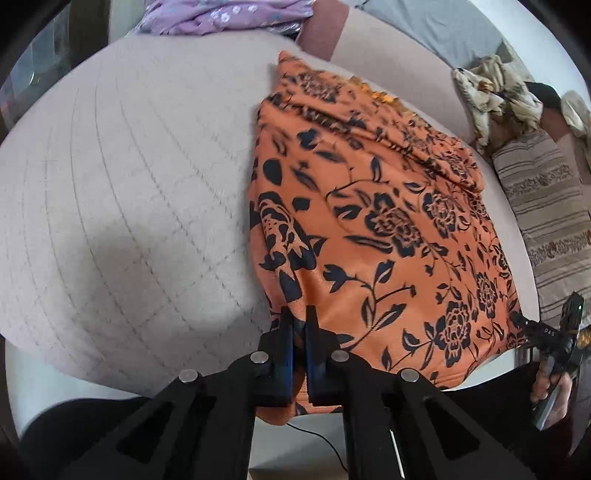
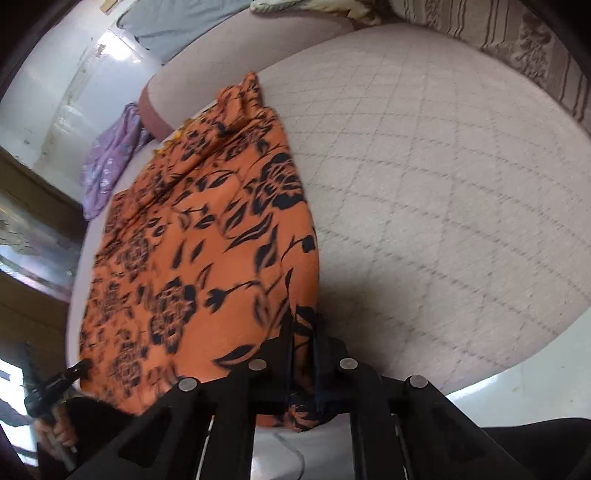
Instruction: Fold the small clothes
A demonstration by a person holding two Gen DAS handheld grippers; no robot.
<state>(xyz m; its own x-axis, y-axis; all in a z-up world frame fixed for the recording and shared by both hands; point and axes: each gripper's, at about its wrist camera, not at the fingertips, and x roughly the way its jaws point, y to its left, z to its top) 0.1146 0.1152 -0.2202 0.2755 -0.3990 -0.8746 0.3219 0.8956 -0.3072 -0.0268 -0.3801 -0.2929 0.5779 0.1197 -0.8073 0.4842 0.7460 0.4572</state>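
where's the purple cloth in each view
Left wrist: the purple cloth lies at the top edge, left of centre, beyond the far end of the orange cloth.
Right wrist: the purple cloth sits at mid-left, by the orange cloth's far left corner.
Shared landmark: the orange cloth, on the quilted bed in both views.

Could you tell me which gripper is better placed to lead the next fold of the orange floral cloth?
Neither clearly: the left gripper and right gripper each pinch a near corner of the orange floral cloth, so both should probably lift together and carry that edge toward the far end.
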